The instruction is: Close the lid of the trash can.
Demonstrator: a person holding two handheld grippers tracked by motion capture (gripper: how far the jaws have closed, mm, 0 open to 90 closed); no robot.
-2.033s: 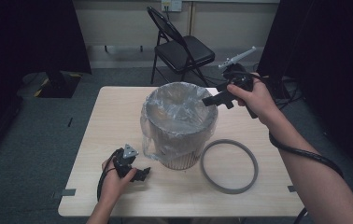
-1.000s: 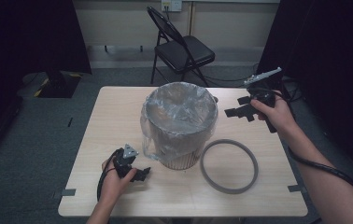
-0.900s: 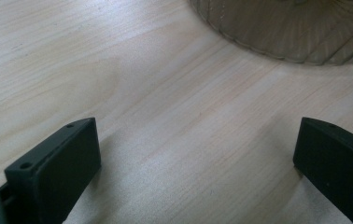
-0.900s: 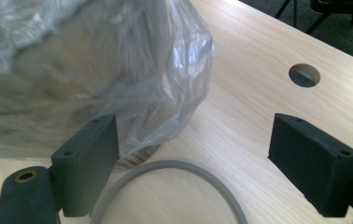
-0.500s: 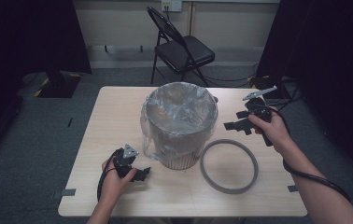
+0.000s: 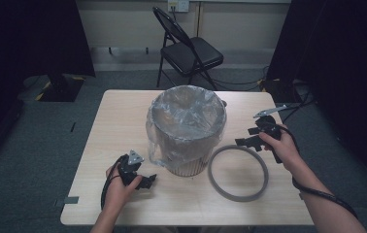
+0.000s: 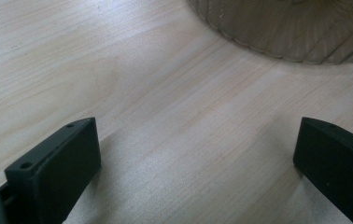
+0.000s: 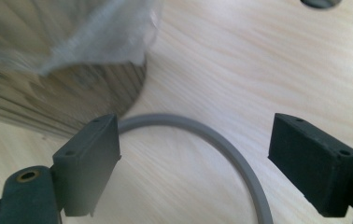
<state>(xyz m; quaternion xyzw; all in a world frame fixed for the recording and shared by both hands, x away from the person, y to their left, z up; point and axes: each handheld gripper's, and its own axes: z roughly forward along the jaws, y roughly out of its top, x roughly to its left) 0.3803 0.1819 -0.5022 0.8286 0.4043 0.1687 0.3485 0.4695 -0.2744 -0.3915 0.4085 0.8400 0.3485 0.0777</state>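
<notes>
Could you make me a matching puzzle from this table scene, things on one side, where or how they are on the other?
Things:
1. grey ring
2. bin
3. left gripper
4. folding chair

States:
A. lined with a clear plastic bag
B. lying flat on the table, right of the bin
C. on the floor beyond the table
D. open, low over bare wood

Pairs: 1-B, 2-A, 3-D, 4-C

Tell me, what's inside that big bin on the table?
A clear plastic bag lines the ribbed bin, draped over its rim and down the sides. The crinkled film looks empty from above, but it hides the bottom, so I cannot be sure.
</notes>
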